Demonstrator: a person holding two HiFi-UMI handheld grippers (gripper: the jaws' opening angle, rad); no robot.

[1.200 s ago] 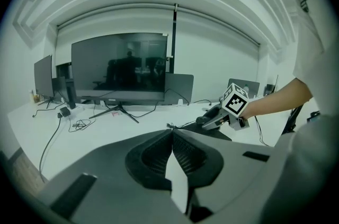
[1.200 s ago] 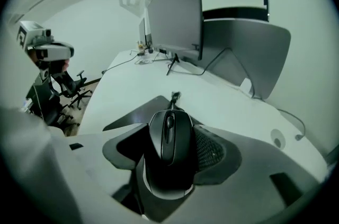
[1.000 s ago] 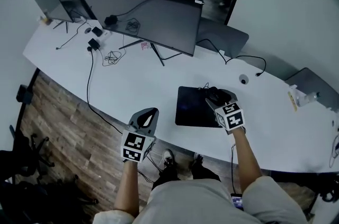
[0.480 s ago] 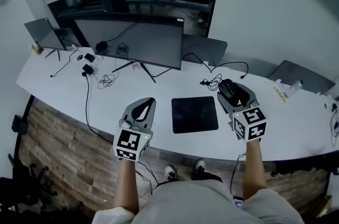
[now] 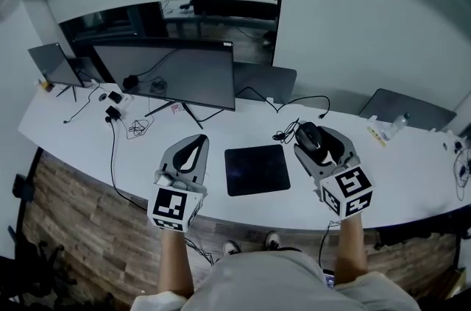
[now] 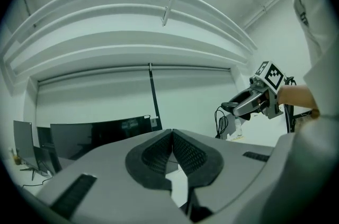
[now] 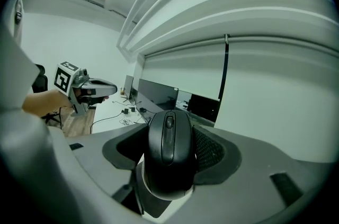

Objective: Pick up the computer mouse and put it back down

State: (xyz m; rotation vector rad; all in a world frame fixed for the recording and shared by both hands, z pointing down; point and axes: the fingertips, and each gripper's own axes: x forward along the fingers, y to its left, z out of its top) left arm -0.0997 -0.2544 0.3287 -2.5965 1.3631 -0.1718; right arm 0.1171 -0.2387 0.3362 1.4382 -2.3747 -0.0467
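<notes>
A black computer mouse [image 7: 169, 151] sits clamped between the pads of my right gripper [image 7: 170, 148], held high above the white desk [image 5: 412, 177]. In the head view the mouse [image 5: 310, 136] shows at the tip of the right gripper [image 5: 315, 141], right of the black mouse pad [image 5: 256, 169], and its cable [image 5: 288, 131] trails down to the desk. My left gripper [image 5: 191, 149] is raised left of the pad with its jaws closed together and nothing between them; in its own view the left gripper [image 6: 172, 139] points level toward the wall.
A wide dark monitor [image 5: 165, 72] stands at the back of the desk, with a small tablet [image 5: 48, 64] and cable clutter [image 5: 121, 111] to its left. Closed laptops [image 5: 265, 80] [image 5: 401, 109] lie at the back right. Wooden floor [image 5: 81, 206] shows below the desk's front edge.
Both grippers have risen well above the desk. The right one carried the mouse up and off the pad's right edge; the pad now lies bare between the two grippers.
</notes>
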